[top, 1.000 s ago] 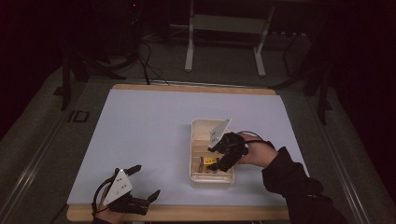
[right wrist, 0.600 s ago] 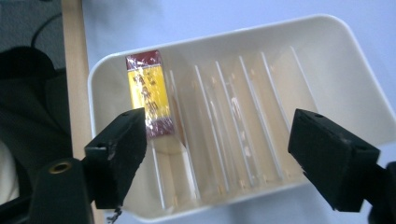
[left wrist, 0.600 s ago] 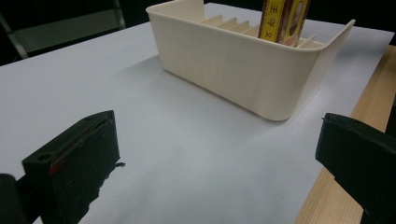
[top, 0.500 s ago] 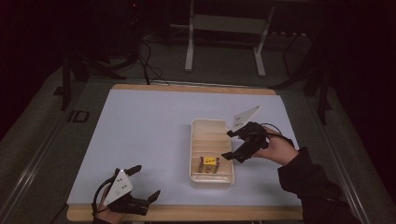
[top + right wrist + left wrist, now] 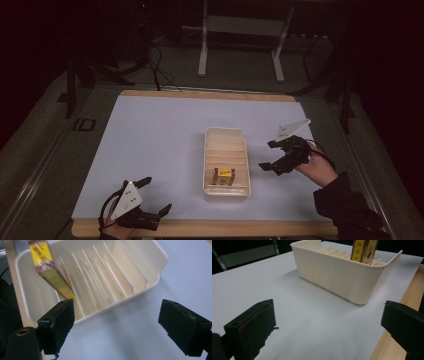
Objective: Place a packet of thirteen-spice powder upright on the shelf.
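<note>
Withdrawn from the tray point(image 5: 226, 135), the right gripper point(image 5: 272, 155) now hovers at its 3 o'clock, jaws wide and empty. That suggests the yellow packet point(image 5: 226, 173) was just placed; it stands in the near slot. Left gripper point(image 5: 156, 196) rests open, holding nothing, at 7 o'clock.

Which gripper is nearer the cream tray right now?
Right. The right gripper hangs open just beside the cream tray, off its right wall; the left gripper sits open at the table's near edge, farther away.
</note>
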A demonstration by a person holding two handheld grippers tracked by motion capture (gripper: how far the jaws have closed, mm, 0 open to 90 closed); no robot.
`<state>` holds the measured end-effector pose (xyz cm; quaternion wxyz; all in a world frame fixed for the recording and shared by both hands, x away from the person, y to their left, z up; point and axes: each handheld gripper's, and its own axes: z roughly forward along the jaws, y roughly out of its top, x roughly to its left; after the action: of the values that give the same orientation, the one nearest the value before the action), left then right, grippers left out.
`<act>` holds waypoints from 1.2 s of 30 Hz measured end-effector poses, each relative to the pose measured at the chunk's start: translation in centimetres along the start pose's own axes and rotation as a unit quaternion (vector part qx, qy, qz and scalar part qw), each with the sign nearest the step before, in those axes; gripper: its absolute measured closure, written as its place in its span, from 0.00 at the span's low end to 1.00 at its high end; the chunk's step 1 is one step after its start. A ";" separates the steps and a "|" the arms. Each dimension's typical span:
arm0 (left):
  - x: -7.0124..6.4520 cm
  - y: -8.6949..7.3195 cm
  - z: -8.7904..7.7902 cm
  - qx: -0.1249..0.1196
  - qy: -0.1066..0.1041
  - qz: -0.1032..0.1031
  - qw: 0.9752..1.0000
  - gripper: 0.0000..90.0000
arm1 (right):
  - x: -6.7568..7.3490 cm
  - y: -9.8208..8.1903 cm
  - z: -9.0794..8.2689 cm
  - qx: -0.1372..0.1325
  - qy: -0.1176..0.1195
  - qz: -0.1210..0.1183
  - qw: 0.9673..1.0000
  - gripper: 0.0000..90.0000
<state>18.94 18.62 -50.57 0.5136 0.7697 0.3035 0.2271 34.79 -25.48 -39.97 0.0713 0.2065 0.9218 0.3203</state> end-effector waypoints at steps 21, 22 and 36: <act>0.0 0.0 0.1 0.002 -0.003 0.000 1.000 0.00 | 0.6 -7.2 0.3 -0.060 -0.115 0.115 0.985 0.14; 0.0 0.0 0.1 0.002 -0.003 0.000 1.000 0.00 | 0.6 -7.5 0.4 -0.062 -0.118 0.121 0.984 0.14; -0.1 0.0 0.0 0.001 -0.004 0.002 1.000 0.00 | 1.3 -10.6 0.5 -0.097 -0.143 0.147 0.974 0.15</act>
<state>18.89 18.54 -50.59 0.5139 0.7717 0.2999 0.2245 30.21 -32.19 -46.97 0.1740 0.3757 0.8260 0.3825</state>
